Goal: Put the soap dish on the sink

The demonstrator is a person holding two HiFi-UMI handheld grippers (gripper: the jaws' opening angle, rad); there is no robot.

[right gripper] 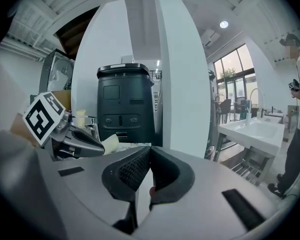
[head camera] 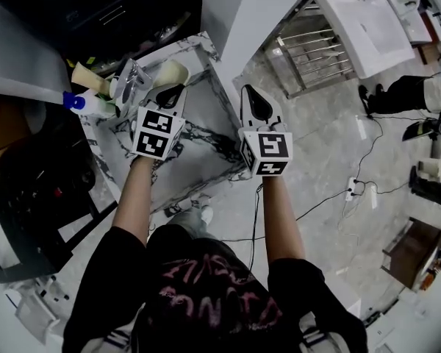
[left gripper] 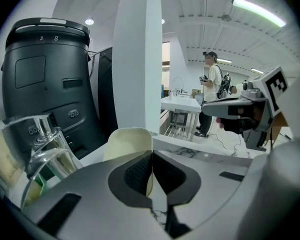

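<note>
Soap dish [left gripper: 127, 143] clamped in left tool [left gripper: 151, 155]

Left gripper [left gripper: 151, 158] jaws clamp the soap dish [left gripper: 127, 141] — at its rim.

A broad white pillar [head camera: 253, 17] rises beside the marble-topped table [head camera: 206, 116], with a tall black machine [right gripper: 125, 101] just behind it; the floor [head camera: 331, 138] is pale grey and veined, with cables [head camera: 367, 153] trailing across to a power strip [head camera: 350, 188]; further off stands a white sink [head camera: 364, 20] on a metal frame [head camera: 309, 50]; big windows [right gripper: 232, 74] let in daylight; a strip light [left gripper: 255, 11] glows on the white ceiling.
</note>
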